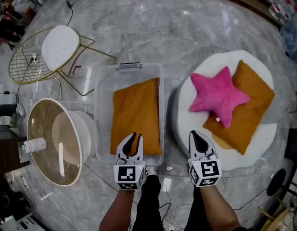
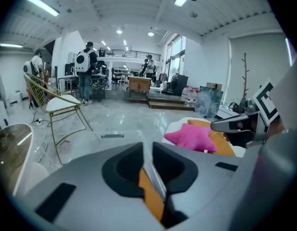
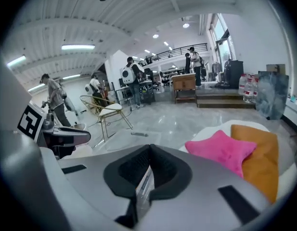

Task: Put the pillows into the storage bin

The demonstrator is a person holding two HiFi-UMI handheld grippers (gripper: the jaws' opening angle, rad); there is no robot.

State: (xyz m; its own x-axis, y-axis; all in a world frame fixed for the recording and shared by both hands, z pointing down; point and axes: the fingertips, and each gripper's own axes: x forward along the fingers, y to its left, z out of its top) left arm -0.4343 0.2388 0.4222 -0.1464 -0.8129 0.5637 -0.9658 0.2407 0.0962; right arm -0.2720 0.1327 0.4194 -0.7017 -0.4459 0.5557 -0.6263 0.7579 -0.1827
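**State of tools.** We are finding the left gripper (image 1: 136,136) hanging over the near end of the clear storage bin (image 1: 101,129), its jaws standing slightly apart and grasping nothing. The right gripper (image 1: 194,134) is hovering clenched and empty between the bin and the white pouf (image 1: 264,141).

**Risks.**
- The pink star pillow (image 1: 218,96) is lying on top of the second orange pillow (image 1: 254,102). We are judging that drawing the lower one out first could tip the star onto the floor.
- The first orange pillow (image 1: 135,112) is covering most of the bin's floor, so the other two may end up bulging over the rim and sliding out.
- The right jaws are needing to open before any grasp.

**Count.** We are counting:
- three pillows: two orange and one pink star, with one in the bin and two on the pouf
- one bin
- one pouf
- two grippers
- one gold wire chair (image 1: 59,44)
- one round table (image 1: 57,143)
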